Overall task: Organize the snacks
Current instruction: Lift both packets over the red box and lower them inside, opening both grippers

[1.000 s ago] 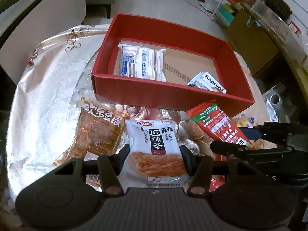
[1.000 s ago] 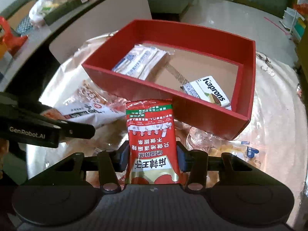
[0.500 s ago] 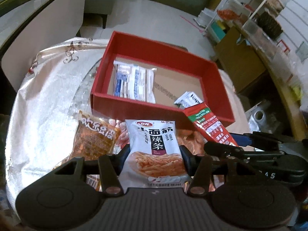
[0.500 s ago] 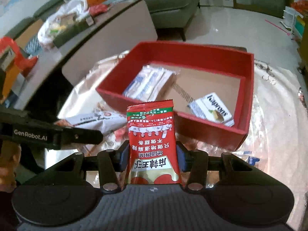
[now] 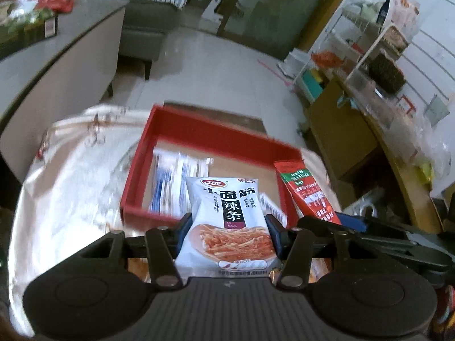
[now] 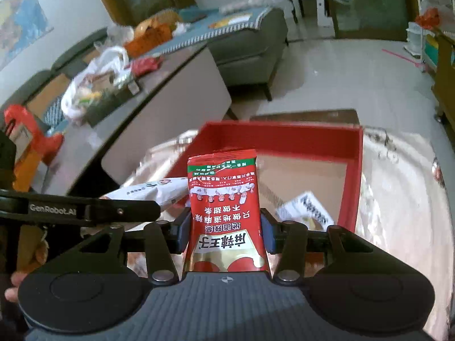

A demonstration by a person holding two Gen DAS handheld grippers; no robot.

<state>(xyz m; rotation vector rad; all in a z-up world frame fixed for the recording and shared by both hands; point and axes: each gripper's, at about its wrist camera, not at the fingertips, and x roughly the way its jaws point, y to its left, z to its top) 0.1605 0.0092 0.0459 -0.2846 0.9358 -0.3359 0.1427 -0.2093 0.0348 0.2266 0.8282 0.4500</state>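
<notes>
My left gripper point(image 5: 227, 234) is shut on a white spicy-strip snack packet point(image 5: 227, 221) and holds it in the air above the near wall of the red box point(image 5: 199, 126). My right gripper point(image 6: 224, 233) is shut on a red snack packet point(image 6: 224, 207), also lifted, in front of the red box point(image 6: 284, 136). The red packet also shows at the right of the left wrist view point(image 5: 310, 193). Inside the box lie a blue-and-white packet point(image 5: 170, 179) and a white Kaprons packet point(image 6: 305, 209).
The box stands on a shiny silver table cover point(image 5: 71, 170). A grey bench point(image 6: 170, 99) with bags is at the left, a sofa point(image 6: 250, 37) behind it. Shelves and a cardboard box point(image 5: 341, 130) stand at the right.
Both grippers have risen with their packets and tilted up, so the box looks smaller and lower and more of the room shows. Both views are blurred by motion.
</notes>
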